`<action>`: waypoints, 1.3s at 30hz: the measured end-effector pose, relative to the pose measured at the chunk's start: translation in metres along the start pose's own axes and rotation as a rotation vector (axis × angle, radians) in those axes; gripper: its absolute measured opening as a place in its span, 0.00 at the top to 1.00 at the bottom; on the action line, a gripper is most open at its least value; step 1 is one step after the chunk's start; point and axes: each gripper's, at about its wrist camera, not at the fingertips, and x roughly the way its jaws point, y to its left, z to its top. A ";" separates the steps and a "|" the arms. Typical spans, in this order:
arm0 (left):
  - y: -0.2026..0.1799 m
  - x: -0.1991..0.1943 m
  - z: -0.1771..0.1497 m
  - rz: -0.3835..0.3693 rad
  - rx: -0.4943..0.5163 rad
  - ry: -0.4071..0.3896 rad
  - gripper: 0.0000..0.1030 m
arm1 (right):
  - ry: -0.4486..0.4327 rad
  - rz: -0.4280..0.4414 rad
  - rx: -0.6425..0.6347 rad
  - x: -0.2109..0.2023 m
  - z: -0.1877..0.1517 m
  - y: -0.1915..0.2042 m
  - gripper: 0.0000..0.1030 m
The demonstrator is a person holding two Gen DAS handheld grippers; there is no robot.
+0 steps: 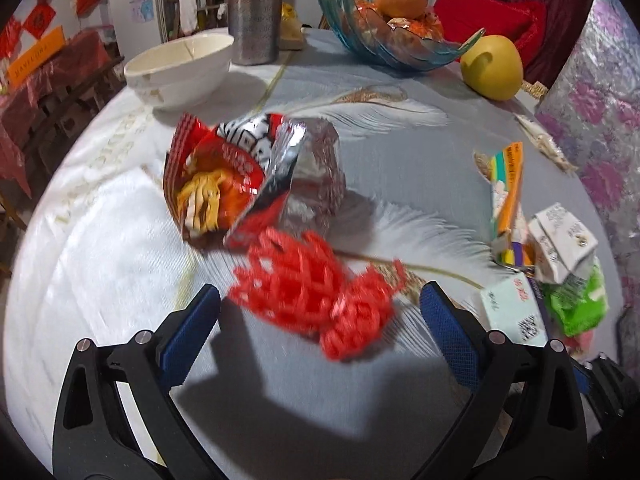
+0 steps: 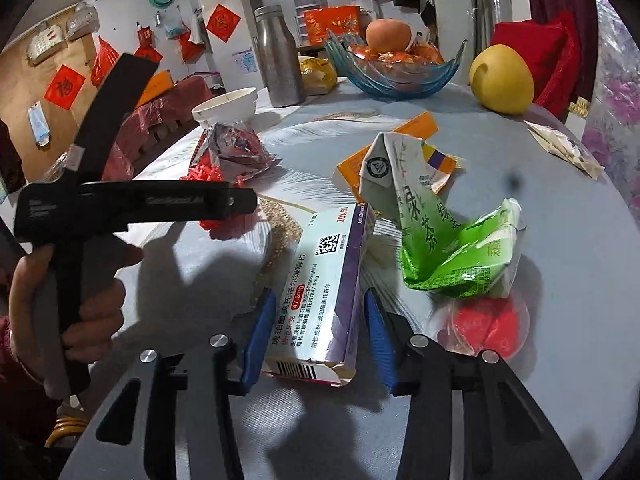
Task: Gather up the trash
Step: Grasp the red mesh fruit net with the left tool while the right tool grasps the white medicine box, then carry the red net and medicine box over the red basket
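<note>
A red foam fruit net (image 1: 316, 296) lies on the table between the wide-open fingers of my left gripper (image 1: 320, 300); it looks blurred. Behind it lies a torn red snack wrapper (image 1: 236, 176). My right gripper (image 2: 320, 316) has its blue pads on both sides of a white medicine box (image 2: 320, 288), touching or nearly touching it. To the right of the box lie a crushed green tea carton (image 2: 448, 240), a red item in clear plastic (image 2: 488, 328) and an orange packet (image 2: 404, 144). The left gripper's body (image 2: 132, 200) shows in the right wrist view.
At the back of the round table (image 1: 120, 240) stand a white bowl (image 1: 180, 68), a steel bottle (image 1: 256, 12), a blue glass fruit bowl (image 1: 384, 40) and a yellow fruit (image 1: 492, 68). A small sachet (image 2: 564, 148) lies near the right edge.
</note>
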 end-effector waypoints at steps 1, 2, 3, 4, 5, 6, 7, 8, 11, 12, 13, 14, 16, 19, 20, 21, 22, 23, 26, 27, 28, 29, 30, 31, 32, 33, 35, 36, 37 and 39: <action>0.000 0.001 0.000 0.011 0.006 -0.007 0.12 | -0.005 -0.011 -0.010 -0.001 0.000 0.002 0.56; 0.000 0.001 -0.001 0.012 0.011 -0.009 0.21 | -0.009 -0.017 -0.014 -0.001 -0.001 0.003 0.56; -0.001 0.000 -0.003 0.023 0.019 -0.018 0.24 | -0.009 -0.016 -0.012 -0.002 -0.001 0.002 0.56; -0.001 -0.002 -0.005 0.024 0.029 -0.032 0.37 | -0.009 -0.013 -0.007 -0.002 -0.002 0.002 0.56; 0.000 -0.005 -0.008 0.014 0.039 -0.039 0.46 | -0.009 -0.009 -0.002 -0.002 -0.002 0.001 0.57; 0.001 -0.009 -0.010 -0.004 0.040 -0.043 0.46 | -0.013 -0.009 0.002 -0.003 -0.001 0.000 0.59; 0.003 -0.013 -0.012 -0.015 0.037 -0.050 0.48 | -0.019 -0.011 0.002 -0.004 -0.001 0.000 0.59; 0.004 -0.018 -0.016 -0.019 0.037 -0.060 0.48 | -0.029 -0.012 -0.001 -0.006 -0.002 0.000 0.60; 0.009 -0.038 -0.024 -0.024 0.042 -0.089 0.48 | -0.052 -0.012 -0.001 -0.010 -0.001 0.000 0.61; 0.011 -0.046 -0.027 -0.022 0.041 -0.099 0.48 | -0.052 -0.007 0.001 -0.010 -0.001 -0.001 0.61; 0.012 -0.051 -0.028 -0.019 0.040 -0.107 0.48 | -0.051 -0.009 0.005 -0.010 -0.001 -0.002 0.61; 0.015 -0.061 -0.032 -0.014 0.037 -0.122 0.48 | -0.056 -0.009 0.007 -0.011 0.000 -0.002 0.61; 0.019 -0.076 -0.035 -0.007 0.029 -0.141 0.48 | -0.079 -0.003 0.013 -0.016 -0.001 -0.002 0.61; 0.026 -0.096 -0.040 0.007 0.017 -0.169 0.48 | -0.091 0.059 0.049 -0.022 -0.004 -0.002 0.62; 0.028 -0.104 -0.042 0.015 0.013 -0.181 0.48 | -0.095 0.075 0.055 -0.025 -0.005 0.000 0.63; 0.029 -0.109 -0.043 0.020 0.010 -0.189 0.48 | -0.104 0.080 0.054 -0.028 -0.006 0.003 0.64; 0.030 -0.117 -0.046 0.027 0.006 -0.202 0.48 | -0.116 0.086 0.050 -0.033 -0.006 0.006 0.64; 0.030 -0.122 -0.047 0.031 0.005 -0.211 0.48 | -0.125 0.093 0.049 -0.038 -0.007 0.008 0.65; 0.030 -0.141 -0.055 0.045 0.002 -0.239 0.48 | -0.157 0.124 0.045 -0.054 -0.008 0.015 0.68; 0.031 -0.147 -0.059 0.049 0.001 -0.249 0.48 | -0.168 0.136 0.040 -0.059 -0.009 0.019 0.70; 0.031 -0.152 -0.062 0.053 -0.001 -0.257 0.48 | -0.175 0.145 0.036 -0.064 -0.009 0.022 0.70; 0.033 -0.158 -0.066 0.059 -0.004 -0.267 0.48 | -0.182 0.151 0.030 -0.068 -0.010 0.025 0.72; 0.034 -0.164 -0.070 0.064 -0.009 -0.275 0.48 | -0.187 0.152 0.024 -0.071 -0.011 0.029 0.73; 0.037 -0.169 -0.073 0.066 -0.014 -0.281 0.48 | -0.193 0.150 0.017 -0.074 -0.012 0.032 0.74; 0.040 -0.174 -0.077 0.068 -0.023 -0.287 0.48 | -0.197 0.146 0.011 -0.077 -0.014 0.036 0.75; 0.044 -0.179 -0.081 0.070 -0.031 -0.293 0.48 | -0.200 0.144 0.010 -0.079 -0.015 0.038 0.77; 0.050 -0.188 -0.089 0.077 -0.042 -0.302 0.48 | -0.204 0.154 0.015 -0.083 -0.018 0.043 0.77; 0.054 -0.192 -0.094 0.081 -0.048 -0.306 0.48 | -0.210 0.158 0.015 -0.086 -0.019 0.046 0.78; 0.058 -0.197 -0.098 0.085 -0.053 -0.311 0.48 | -0.214 0.157 0.010 -0.089 -0.020 0.049 0.78; 0.067 -0.204 -0.106 0.101 -0.066 -0.319 0.48 | -0.219 0.142 -0.017 -0.092 -0.020 0.059 0.78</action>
